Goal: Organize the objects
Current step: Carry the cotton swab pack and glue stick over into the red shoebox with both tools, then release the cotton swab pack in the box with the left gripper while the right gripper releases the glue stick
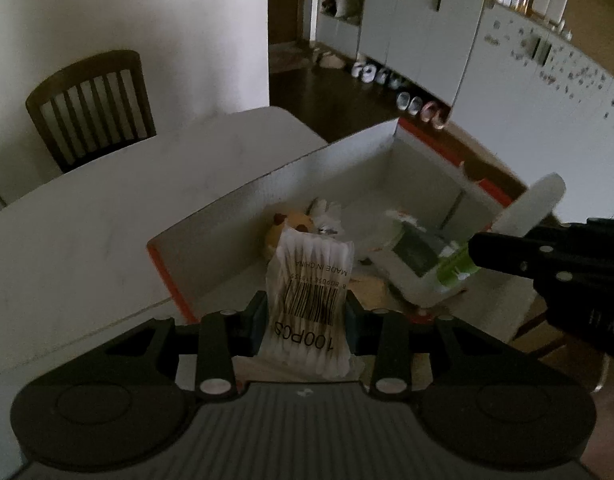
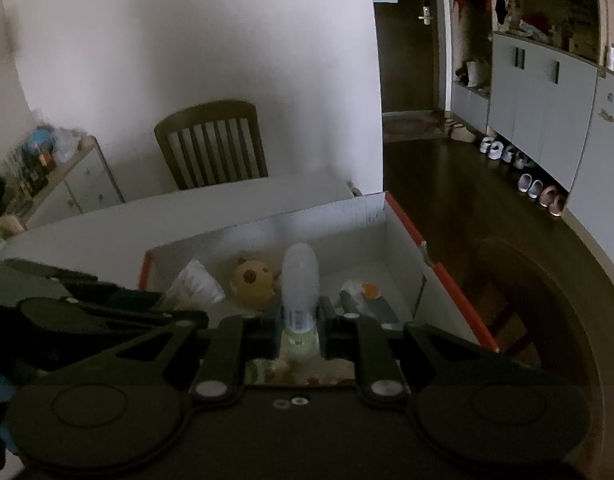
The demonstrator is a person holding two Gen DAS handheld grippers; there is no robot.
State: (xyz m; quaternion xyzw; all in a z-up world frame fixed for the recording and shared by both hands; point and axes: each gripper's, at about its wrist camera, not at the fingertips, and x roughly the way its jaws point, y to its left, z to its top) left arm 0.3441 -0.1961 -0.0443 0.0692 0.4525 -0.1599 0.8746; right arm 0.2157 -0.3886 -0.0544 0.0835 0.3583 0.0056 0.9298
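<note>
My left gripper (image 1: 307,316) pinches a cotton swab pack (image 1: 309,300), my right gripper (image 2: 299,318) a bottle (image 2: 301,288); both crowd over the box (image 2: 403,248), so I might bump them.

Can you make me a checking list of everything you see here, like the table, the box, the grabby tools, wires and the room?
Surface: white table, mostly bare.
Job's things: open white box with orange edges, holding a yellow plush toy and small packets.
Clutter: nothing seen on the table.
Grippers: left tool shut on a cotton swab pack; right tool shut on a white bottle.
Cables: nothing seen.
Surroundings: wooden chair, grey cabinets, shoes on the dark floor.
</note>
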